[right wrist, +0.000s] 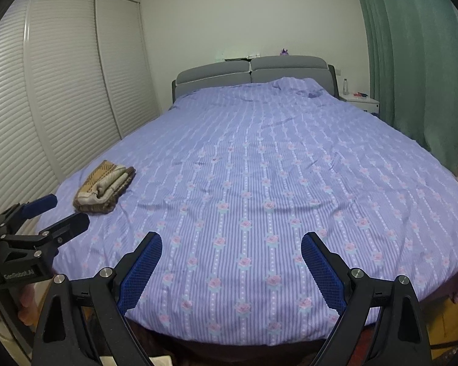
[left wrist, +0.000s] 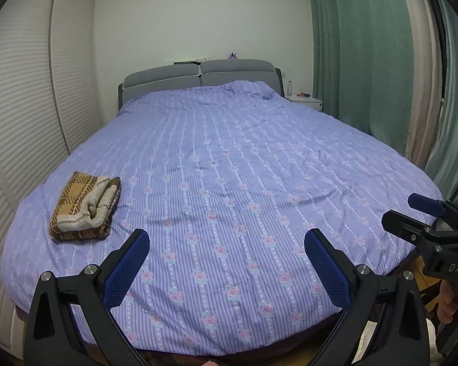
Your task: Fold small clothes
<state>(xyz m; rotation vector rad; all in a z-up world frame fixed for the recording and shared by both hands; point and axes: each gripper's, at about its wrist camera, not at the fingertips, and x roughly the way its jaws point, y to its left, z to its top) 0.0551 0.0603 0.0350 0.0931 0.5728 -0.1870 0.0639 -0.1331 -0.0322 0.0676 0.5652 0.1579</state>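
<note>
Both your claws sit at the foot of the bed (left wrist: 229,158), above the purple striped, rose-print bedspread (right wrist: 259,183); left claw (left wrist: 227,262) has its blue-padded fingers (left wrist: 128,271) spread wide apart, holding nothing; right claw (right wrist: 231,263) likewise spread wide, nothing between its fingers (right wrist: 320,271); each claw shows at the edge of the other's view, and there too both look parted and empty. Your task item, a folded brown plaid garment with cream lining (left wrist: 84,210), lies on the bedspread near the left edge of the bed, on the wardrobe side; well apart from both claws, nearer your left one; it looks folded into a compact bundle, cream layers showing at the near end. Rest of the bedspread has light wrinkles only. Grey padded headboard (left wrist: 198,76) at the far end; white louvred wardrobe doors (right wrist: 61,91) on the left; green curtains (left wrist: 366,61) on the right; white nightstand (left wrist: 305,100) by the headboard with a bottle (left wrist: 289,87) on it; small items on the headboard too small to tell.
</note>
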